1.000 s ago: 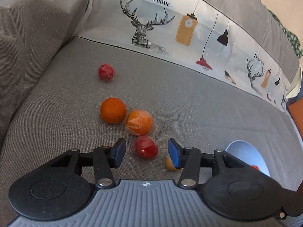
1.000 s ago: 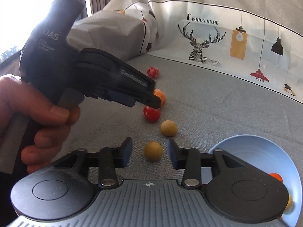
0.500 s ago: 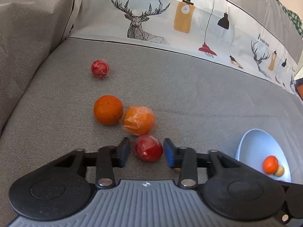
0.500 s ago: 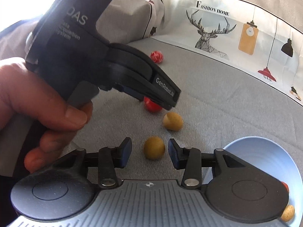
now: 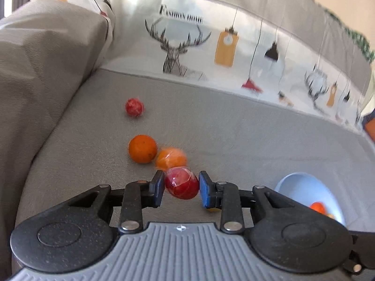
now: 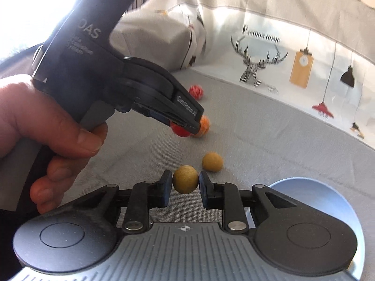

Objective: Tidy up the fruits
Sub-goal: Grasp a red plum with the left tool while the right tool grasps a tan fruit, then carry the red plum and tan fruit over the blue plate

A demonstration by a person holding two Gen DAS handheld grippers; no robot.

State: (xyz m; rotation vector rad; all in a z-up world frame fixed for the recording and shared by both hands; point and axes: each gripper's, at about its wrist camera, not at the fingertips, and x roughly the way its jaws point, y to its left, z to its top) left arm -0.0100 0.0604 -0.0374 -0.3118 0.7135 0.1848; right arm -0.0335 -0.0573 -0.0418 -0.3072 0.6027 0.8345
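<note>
**Both claws on fruit, bowl at my right**

My left claw (image 5: 181, 188) pinches a red fruit (image 5: 182, 182) in clear wrap; both pads press its sides, and it sits a little off the grey sheet (image 5: 234, 140). In the right wrist view I see that same claw from the side, gripped by my left hand (image 6: 46, 145), with the red fruit at its tip.

My right claw (image 6: 185, 183) is closing on a tan ball (image 6: 185, 179). The ball fills the gap and both pads touch it.

Just beyond the red fruit lies a wrapped orange (image 5: 171, 158), touching a bare orange (image 5: 142, 148) on its left. Farther off, toward the pillow (image 5: 42, 82) on the left, a second red fruit (image 5: 134, 107) lies alone. A second tan ball (image 6: 212, 161) rests on the sheet just beyond and to the right of the one I hold.

The pale blue bowl (image 5: 302, 185) stands near me on the right, partly behind each claw's body. In the left wrist view a small orange fruit (image 5: 318, 207) lies in it, with something yellowish beside it, too hidden to name.

Along the far edge runs a printed cloth (image 5: 234, 46) with deer heads and hanging lamps.
</note>
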